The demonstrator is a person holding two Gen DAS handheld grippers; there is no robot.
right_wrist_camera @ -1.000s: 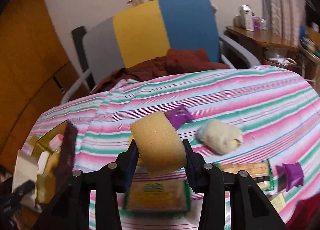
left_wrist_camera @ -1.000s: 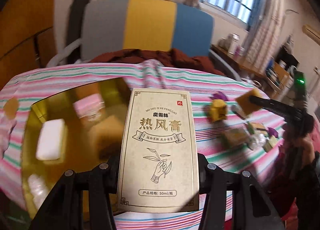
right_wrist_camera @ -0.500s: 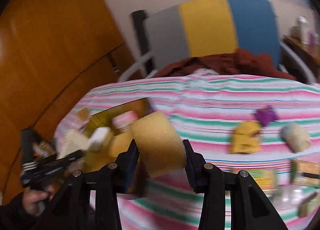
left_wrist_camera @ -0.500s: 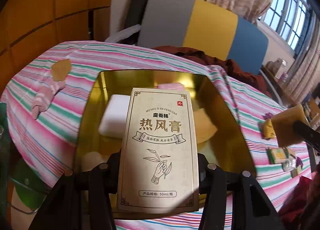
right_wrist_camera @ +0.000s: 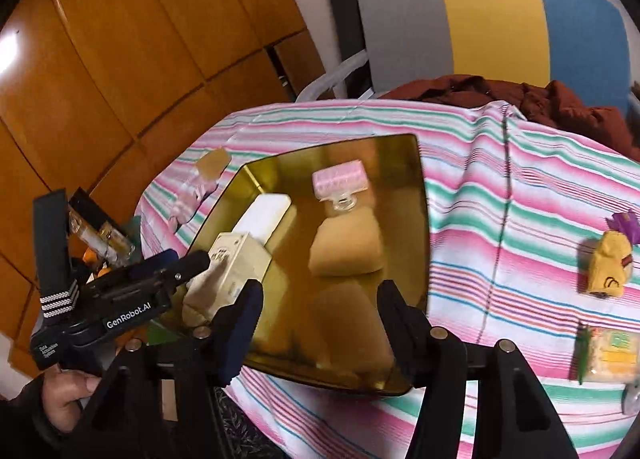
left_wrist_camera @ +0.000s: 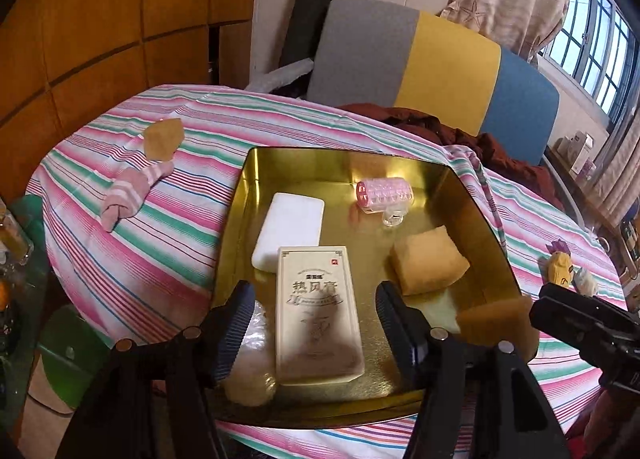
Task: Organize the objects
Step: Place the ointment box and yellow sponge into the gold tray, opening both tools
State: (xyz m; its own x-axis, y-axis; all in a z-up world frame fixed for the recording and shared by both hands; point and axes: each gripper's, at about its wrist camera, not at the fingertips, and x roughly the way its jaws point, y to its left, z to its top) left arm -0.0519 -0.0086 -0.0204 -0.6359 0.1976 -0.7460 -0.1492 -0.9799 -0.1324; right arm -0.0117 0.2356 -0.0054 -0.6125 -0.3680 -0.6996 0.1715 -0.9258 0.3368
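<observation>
A gold tin tray (left_wrist_camera: 344, 155) (right_wrist_camera: 424, 219) sits on the striped tablecloth. In it lie a white block (left_wrist_camera: 290, 229), a pink hair roller (left_wrist_camera: 384, 193), a tan sponge (left_wrist_camera: 428, 265) (right_wrist_camera: 346, 245) and a cream carton box (left_wrist_camera: 318, 311) (right_wrist_camera: 232, 271). My left gripper (left_wrist_camera: 312, 329) is open, its jaws either side of the box, which lies loose in the tray. My right gripper (right_wrist_camera: 320, 323) is open over the tray's near corner, with a second yellow sponge (right_wrist_camera: 352, 323) (left_wrist_camera: 496, 319) lying between its fingers, released.
A rolled pink striped sock (left_wrist_camera: 132, 191) and a tan card (left_wrist_camera: 162, 137) lie left of the tray. A yellow toy (right_wrist_camera: 610, 267) and a snack packet (right_wrist_camera: 608, 355) lie on the cloth at right. A colour-block chair (left_wrist_camera: 432, 67) stands behind the table.
Both grippers moved over the tray and opened. The box left the left gripper and lies in the tray; the yellow sponge left the right gripper at the tray's near corner.
</observation>
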